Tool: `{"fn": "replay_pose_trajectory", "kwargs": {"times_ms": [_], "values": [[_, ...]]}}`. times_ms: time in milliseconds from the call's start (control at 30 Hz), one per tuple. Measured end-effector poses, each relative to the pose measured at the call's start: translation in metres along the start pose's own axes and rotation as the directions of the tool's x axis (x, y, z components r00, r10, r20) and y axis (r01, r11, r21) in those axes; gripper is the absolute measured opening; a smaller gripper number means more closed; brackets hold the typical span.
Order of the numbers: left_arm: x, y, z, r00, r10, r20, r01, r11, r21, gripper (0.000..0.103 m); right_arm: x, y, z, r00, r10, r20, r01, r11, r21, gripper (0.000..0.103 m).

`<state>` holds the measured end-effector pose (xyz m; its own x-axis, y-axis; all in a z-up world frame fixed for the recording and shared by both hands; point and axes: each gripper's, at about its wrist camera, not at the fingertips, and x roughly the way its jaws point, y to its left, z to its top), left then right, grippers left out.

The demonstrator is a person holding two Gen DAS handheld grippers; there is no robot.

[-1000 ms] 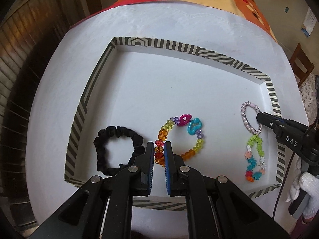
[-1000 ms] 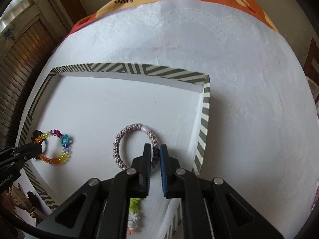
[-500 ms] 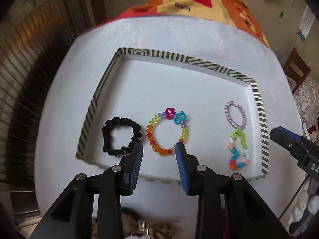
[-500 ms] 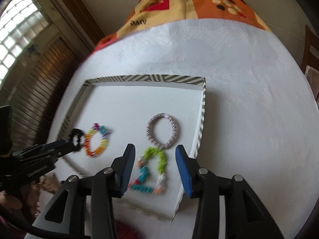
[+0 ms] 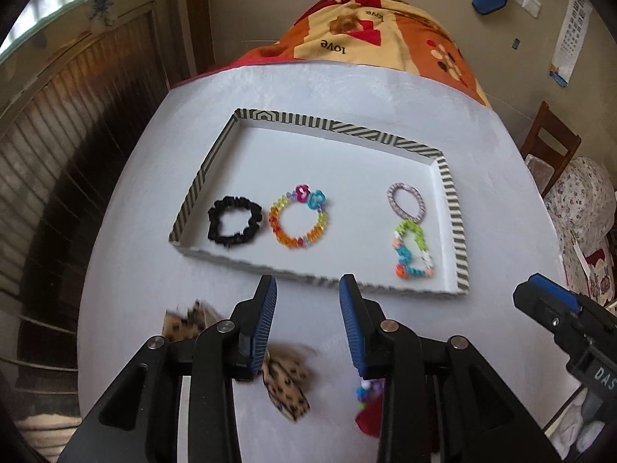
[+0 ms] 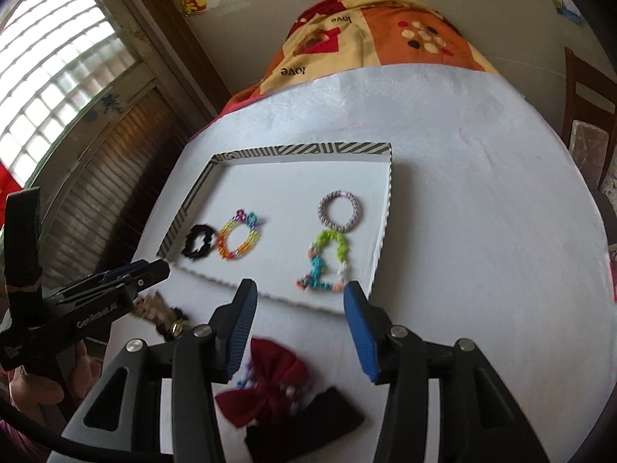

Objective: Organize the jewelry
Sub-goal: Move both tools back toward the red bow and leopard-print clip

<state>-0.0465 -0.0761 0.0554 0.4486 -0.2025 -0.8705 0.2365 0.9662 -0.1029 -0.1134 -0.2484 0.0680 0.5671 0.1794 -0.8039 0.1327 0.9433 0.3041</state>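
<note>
A striped-rim white tray [image 5: 451, 208] [image 6: 390, 208] holds a black scrunchie [image 5: 234, 223] [image 6: 197, 240], a rainbow bead bracelet [image 5: 299, 222] [image 6: 237, 240], a pink-grey woven bracelet [image 5: 405, 199] [image 6: 340, 211] and a green-blue bead bracelet [image 5: 412, 250] [image 6: 326, 262]. My left gripper [image 5: 307, 289] is open and empty, just in front of the tray's near edge, above a leopard-print bow [image 5: 285, 382]. My right gripper [image 6: 297, 293] is open and empty, above a dark red bow [image 6: 270, 382].
A black cloth piece [image 6: 308, 424] lies beside the red bow near the table's front. A brown hair tie with a gold piece [image 6: 169, 320] lies left of it. A patterned blanket [image 5: 370, 42] lies beyond the table. A wooden chair [image 5: 551, 146] stands at right.
Both grippers opened, let go of the rainbow and woven bracelets, and pulled back out of the tray toward the near table edge. The bows near the front came into view.
</note>
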Motion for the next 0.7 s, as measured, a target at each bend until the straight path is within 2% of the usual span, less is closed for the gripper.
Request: {"fn": "replay_pose_trajectory", "kwargs": {"times_ms": [400,700], "values": [[-0.05,-0.012,-0.056,0.998,0.035,0.053,-0.036,0.999,0.02,0.024,-0.057,0.028,-0.047,0.999,-0.001,0.045,0.004,0.997,-0.072,0.055],[-0.072,-0.015,-0.078,0.995,0.052,0.084,-0.053,0.998,0.017,0.024,-0.078,0.033,-0.071,0.999,-0.003,0.054,0.009,0.995,-0.098,0.055]]}}
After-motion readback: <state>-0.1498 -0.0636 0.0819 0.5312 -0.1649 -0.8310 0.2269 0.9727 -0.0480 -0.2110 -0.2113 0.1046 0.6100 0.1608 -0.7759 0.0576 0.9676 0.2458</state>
